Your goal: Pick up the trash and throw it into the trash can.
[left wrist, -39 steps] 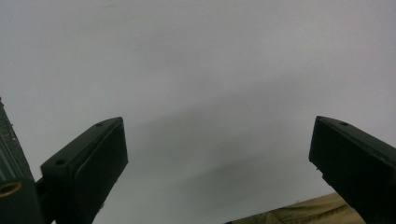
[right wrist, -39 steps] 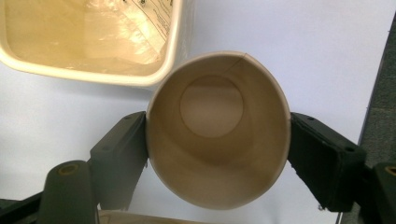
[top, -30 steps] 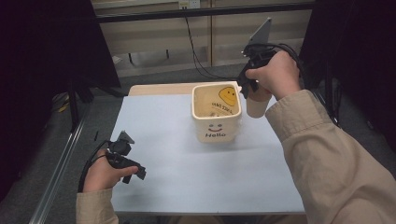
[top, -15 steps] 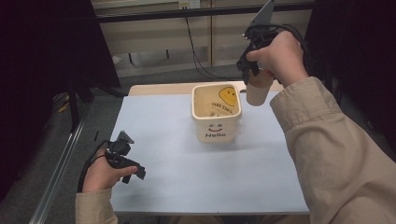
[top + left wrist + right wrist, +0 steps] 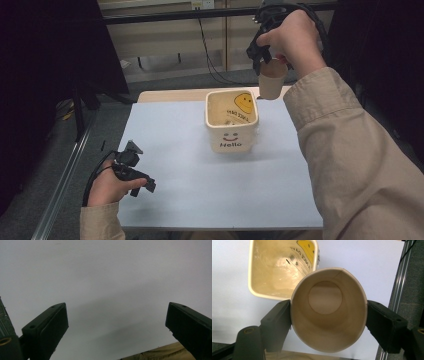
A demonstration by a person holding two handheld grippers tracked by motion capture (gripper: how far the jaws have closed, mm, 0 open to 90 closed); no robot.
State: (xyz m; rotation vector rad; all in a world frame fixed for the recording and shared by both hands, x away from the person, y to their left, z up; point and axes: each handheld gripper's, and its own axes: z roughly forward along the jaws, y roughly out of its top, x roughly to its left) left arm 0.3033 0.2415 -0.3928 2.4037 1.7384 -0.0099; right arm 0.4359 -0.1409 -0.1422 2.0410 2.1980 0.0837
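**Paper cup held above the tub**

Paper cup (image 5: 328, 310) sits clamped upright in our right gripper (image 5: 267, 60), up beside the cream tub's (image 5: 231, 120) far right corner. Tub lies down-left of it. Left gripper (image 5: 131, 172) rests apart, empty, on the table (image 5: 200, 190).

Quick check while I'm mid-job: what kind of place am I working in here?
Probably a lab or recording workstation, not a home. A pale mat covers the small table, cables trail down the wall behind, and dark screens flank it. The right gripper holds a paper cup near the square tub.
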